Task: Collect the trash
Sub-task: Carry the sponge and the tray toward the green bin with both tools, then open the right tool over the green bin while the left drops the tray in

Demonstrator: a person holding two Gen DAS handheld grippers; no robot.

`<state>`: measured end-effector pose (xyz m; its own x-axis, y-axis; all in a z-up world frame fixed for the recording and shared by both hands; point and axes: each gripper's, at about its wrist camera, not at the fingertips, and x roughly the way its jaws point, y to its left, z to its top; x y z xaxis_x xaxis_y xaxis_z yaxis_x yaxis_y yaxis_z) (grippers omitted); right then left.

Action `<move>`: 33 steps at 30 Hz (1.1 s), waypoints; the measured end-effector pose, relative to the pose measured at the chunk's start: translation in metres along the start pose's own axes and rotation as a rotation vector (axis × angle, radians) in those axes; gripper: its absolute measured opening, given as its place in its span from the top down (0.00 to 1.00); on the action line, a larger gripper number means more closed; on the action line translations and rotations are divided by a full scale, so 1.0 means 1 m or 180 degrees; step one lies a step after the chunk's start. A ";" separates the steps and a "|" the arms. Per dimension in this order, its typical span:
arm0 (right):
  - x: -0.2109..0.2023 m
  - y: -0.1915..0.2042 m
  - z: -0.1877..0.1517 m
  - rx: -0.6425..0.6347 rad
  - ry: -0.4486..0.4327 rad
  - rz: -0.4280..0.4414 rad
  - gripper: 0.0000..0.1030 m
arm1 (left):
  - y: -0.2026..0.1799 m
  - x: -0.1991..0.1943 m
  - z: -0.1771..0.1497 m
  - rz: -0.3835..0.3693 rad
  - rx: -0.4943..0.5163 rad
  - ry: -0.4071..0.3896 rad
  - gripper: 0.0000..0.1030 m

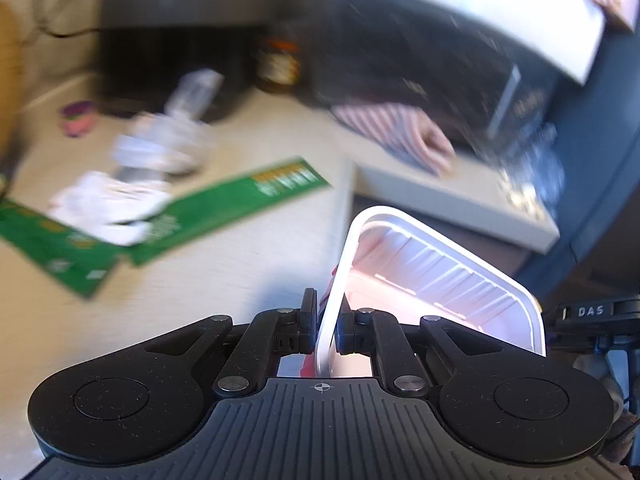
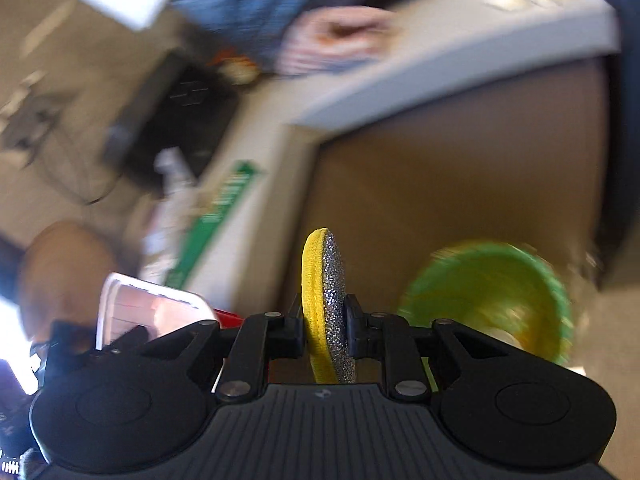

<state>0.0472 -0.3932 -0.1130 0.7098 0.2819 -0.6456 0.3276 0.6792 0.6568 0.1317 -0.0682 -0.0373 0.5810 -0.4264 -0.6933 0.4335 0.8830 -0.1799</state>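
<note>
Trash was already in both grips: the left gripper had its fingers clamped on the rim of a white ribbed plastic tray, and the right gripper pinched a yellow-edged glittery round pad upright between its fingers. With both views blurred, the carry probably called for steady, firm pinches, since the tray hung out beyond the left fingers and could swing. More litter, crumpled white paper on a flattened green carton, lay on the counter well ahead of the left fingers.

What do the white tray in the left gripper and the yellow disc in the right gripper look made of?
White tray: likely thin moulded plastic or foam, smooth and slightly glossy, with ribbed walls and a rolled rim. Yellow disc: seemingly a scouring sponge or pad, with a soft yellow layer with a stitched-looking edge, backed by a speckled, glittery grey face.
</note>
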 end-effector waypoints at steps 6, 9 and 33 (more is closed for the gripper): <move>0.041 -0.079 -0.011 0.0478 0.0192 -0.0371 0.81 | -0.027 0.066 -0.002 -0.0018 0.0330 0.0379 0.89; 0.077 -0.112 -0.012 0.0676 0.0331 -0.0508 0.81 | -0.041 0.089 0.000 0.0060 0.0568 0.0425 0.88; 0.156 -0.210 0.011 0.1412 0.0676 -0.0414 0.43 | -0.054 0.136 0.030 -0.0240 0.0275 0.0565 0.73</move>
<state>0.0958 -0.4997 -0.3475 0.5180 0.3770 -0.7678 0.6709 0.3777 0.6381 0.2079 -0.1798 -0.1007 0.4176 -0.4427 -0.7935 0.5330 0.8266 -0.1806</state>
